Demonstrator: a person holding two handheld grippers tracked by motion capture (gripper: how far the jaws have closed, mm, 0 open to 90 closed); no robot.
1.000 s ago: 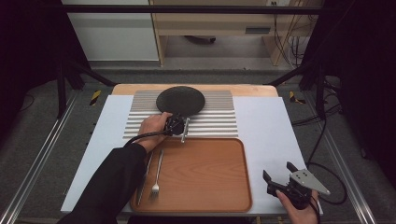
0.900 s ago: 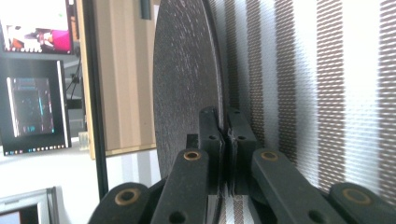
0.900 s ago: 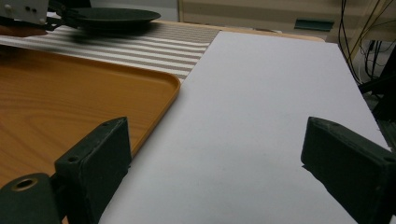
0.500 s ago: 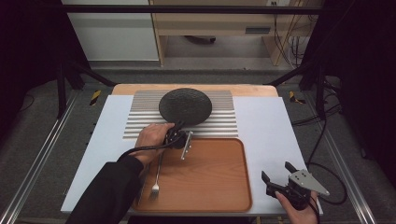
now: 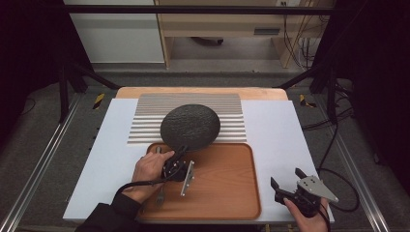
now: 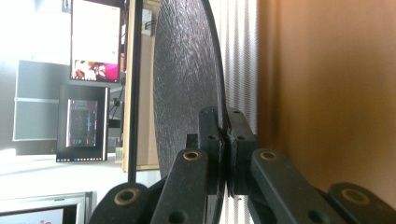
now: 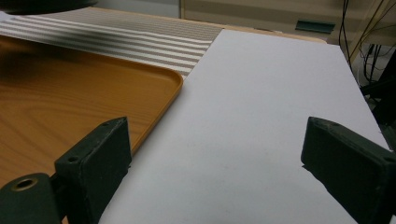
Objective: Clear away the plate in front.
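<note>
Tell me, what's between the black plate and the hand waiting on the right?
In the high view, the wooden tray and bare white mat lie between the black plate and the right gripper.

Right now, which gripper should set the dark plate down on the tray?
Left. The left gripper is already clamped on the dark plate rim above the wooden tray; the right gripper sits open, off the tray.

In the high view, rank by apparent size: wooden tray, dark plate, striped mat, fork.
1. Wooden tray
2. Striped mat, partly hidden by the plate, so close to the tray
3. Dark plate
4. Fork
</note>
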